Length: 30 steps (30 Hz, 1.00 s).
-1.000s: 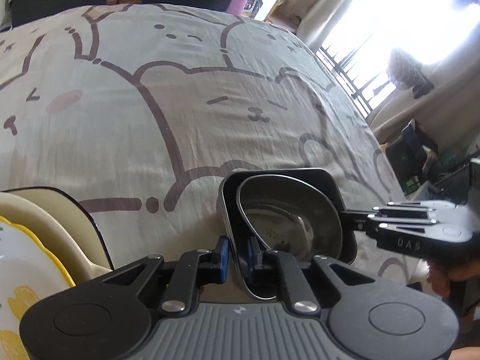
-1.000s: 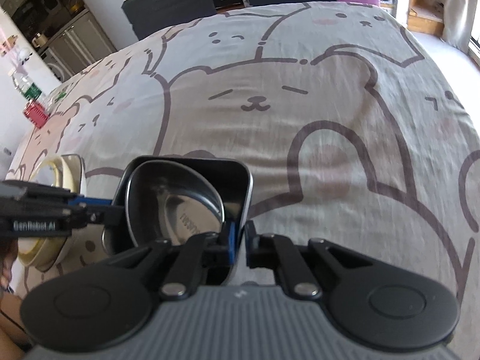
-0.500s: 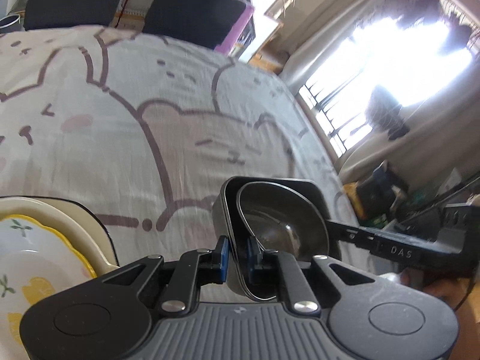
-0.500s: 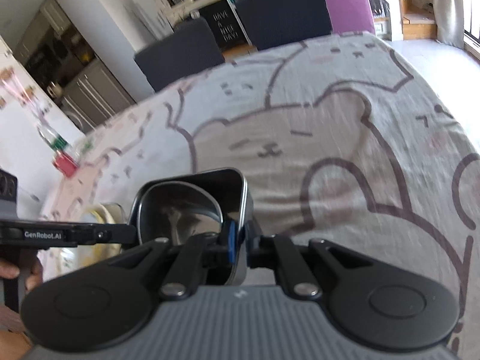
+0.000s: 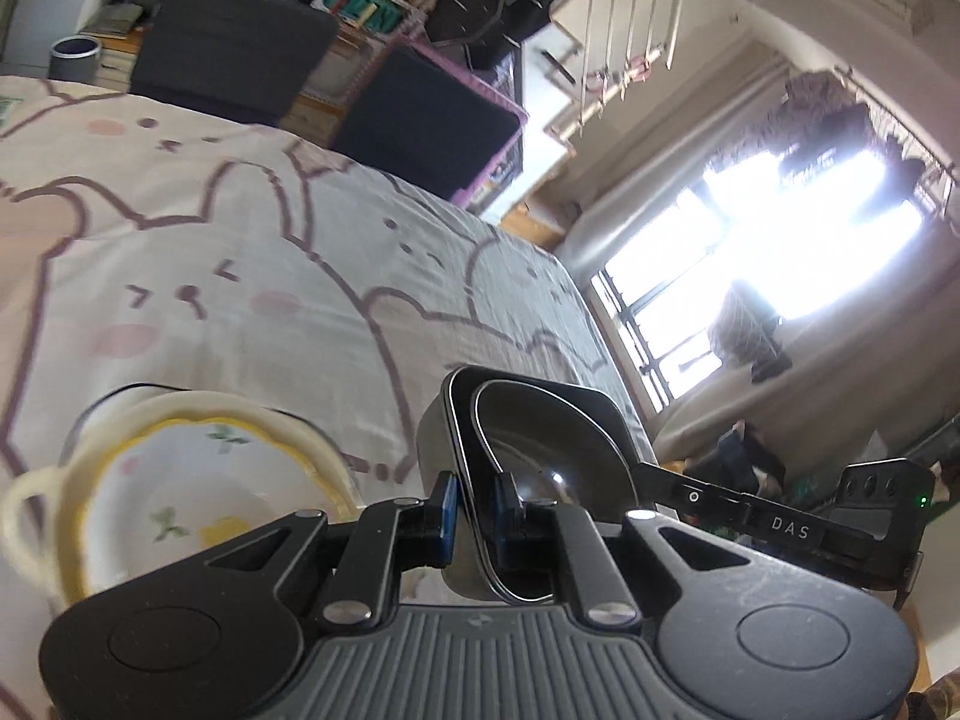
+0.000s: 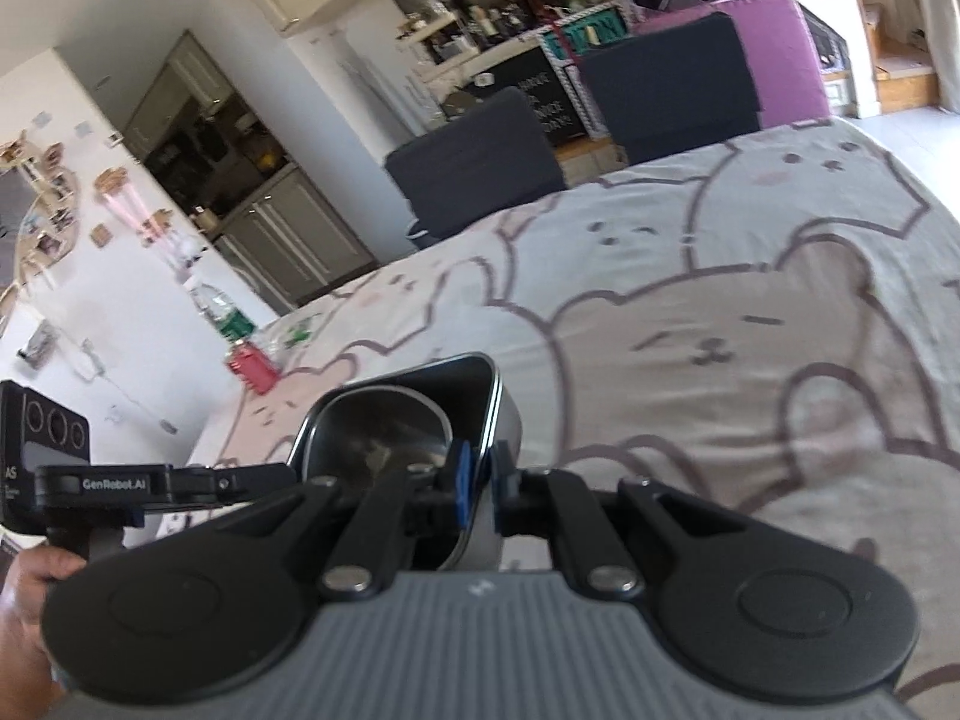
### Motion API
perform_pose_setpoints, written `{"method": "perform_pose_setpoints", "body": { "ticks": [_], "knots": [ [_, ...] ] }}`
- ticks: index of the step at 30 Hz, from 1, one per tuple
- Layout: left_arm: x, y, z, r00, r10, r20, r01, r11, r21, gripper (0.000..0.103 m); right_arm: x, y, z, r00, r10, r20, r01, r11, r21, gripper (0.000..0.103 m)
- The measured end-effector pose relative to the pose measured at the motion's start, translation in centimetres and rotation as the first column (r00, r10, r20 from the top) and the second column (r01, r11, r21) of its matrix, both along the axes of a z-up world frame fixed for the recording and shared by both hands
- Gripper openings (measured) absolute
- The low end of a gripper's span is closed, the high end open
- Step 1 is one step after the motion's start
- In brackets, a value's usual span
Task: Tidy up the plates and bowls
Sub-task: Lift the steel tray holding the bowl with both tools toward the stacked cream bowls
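Note:
A square steel tray (image 5: pixel 591 414) with a round steel bowl (image 5: pixel 552 450) nested in it hangs in the air above the table. My left gripper (image 5: pixel 474 510) is shut on the tray's near rim. My right gripper (image 6: pixel 478 483) is shut on the opposite rim, with the tray (image 6: pixel 507 420) and the bowl (image 6: pixel 384 426) in front of it. Each gripper shows side-on in the other's view. A white and yellow flowered plate (image 5: pixel 180 486) lies on a cream handled dish (image 5: pixel 36 516) at lower left of the left wrist view.
The table wears a bear-print cloth (image 5: pixel 240 276). Dark chairs (image 6: pixel 480 162) stand at its far side. A red box (image 6: pixel 252 366) and a bottle (image 6: pixel 222 312) sit at the far left edge. A bright window (image 5: pixel 780 252) is on the right.
Both grippers have lifted the tray with the bowl up off the cloth and tilted back, so more of the room shows. The plate stack now lies lower and closer on the left.

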State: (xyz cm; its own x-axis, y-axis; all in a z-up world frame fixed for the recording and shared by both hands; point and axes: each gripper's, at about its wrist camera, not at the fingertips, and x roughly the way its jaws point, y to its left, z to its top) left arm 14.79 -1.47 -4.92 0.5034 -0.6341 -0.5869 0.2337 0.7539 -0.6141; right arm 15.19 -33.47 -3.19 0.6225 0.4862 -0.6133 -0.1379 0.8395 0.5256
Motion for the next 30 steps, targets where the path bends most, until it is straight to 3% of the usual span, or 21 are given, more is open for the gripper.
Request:
{"method": "perform_pose_setpoints", "body": {
  "ticks": [5,16,30],
  "knots": [
    [-1.7,4.0,-0.3,0.998,0.064,-0.002,-0.064,0.998,-0.031,0.012,0.7,3.5,-0.1,0.999,0.048,-0.012,-0.048,0.999,0.011,0.009],
    [-3.1,10.2,-0.4,0.985,0.172,0.011,-0.171,0.985,-0.010,0.013,2.4,11.3,-0.8,0.990,0.134,-0.051,-0.135,0.991,-0.016,0.009],
    [-2.5,12.3,-2.7,0.977,0.210,-0.032,-0.209,0.977,0.043,0.013,3.3,15.8,-2.5,0.974,0.183,-0.135,-0.193,0.979,-0.063,0.011]
  ]
}}
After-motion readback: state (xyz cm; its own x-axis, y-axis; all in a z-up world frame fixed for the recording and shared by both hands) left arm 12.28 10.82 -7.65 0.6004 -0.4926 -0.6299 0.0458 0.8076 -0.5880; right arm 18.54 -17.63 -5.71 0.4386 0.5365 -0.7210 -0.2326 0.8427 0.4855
